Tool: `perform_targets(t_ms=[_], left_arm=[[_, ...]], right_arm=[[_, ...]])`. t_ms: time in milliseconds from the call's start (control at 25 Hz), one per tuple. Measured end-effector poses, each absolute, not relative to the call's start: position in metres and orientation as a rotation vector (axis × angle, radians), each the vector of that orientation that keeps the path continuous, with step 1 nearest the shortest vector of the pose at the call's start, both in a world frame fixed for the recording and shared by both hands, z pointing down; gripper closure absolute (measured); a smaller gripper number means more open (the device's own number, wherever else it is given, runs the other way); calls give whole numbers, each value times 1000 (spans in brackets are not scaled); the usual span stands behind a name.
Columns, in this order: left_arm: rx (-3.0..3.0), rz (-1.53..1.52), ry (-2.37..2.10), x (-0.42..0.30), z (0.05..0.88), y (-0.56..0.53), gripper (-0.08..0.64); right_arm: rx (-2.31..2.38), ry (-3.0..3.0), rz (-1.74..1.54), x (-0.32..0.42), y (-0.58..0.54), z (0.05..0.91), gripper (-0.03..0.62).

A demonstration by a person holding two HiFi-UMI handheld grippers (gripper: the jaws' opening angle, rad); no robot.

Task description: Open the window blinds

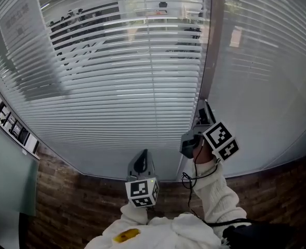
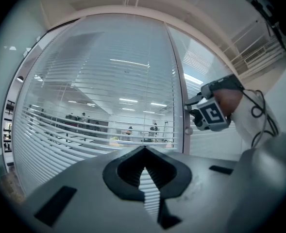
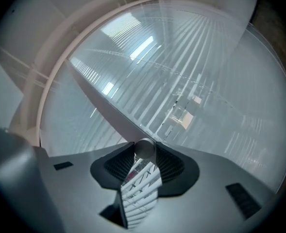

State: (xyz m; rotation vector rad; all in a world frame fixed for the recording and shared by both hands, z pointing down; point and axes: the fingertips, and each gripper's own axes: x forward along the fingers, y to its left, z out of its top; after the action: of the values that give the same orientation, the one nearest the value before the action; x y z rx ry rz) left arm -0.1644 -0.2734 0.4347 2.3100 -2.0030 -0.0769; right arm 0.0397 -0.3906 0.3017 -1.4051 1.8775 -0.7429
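The person is facing a glass wall, and the blinds [image 1: 121,87] are hanging behind the pane from its top edge down almost to its bottom edge, left of a grey upright post [image 1: 211,61]. Near the top the slats are tilting enough to show an office beyond, while the lower ones are lying nearly flat, so the job seems only partly done. The right gripper [image 1: 201,114] is reaching up to the post near the pane's lower right corner, likely because the control is sitting there. Its jaws are closing on a small round knob [image 3: 143,148], pinching it at their tips. The left gripper [image 1: 144,154] is waiting low by the pane's bottom edge, apparently spare for this step. Its jaws are meeting at the tips and holding nothing.
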Motion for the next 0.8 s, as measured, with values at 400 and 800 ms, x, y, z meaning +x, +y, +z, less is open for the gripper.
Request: perform_targets(t_ms=[400, 800], left_arm=[[2254, -89, -2035, -167, 435, -267, 561], [2212, -28, -2017, -147, 461, -249, 561]], right_arm=[[-1563, 2684, -218, -24, -294, 442, 581], [-1426, 2808, -229, -50, -261, 468, 581]])
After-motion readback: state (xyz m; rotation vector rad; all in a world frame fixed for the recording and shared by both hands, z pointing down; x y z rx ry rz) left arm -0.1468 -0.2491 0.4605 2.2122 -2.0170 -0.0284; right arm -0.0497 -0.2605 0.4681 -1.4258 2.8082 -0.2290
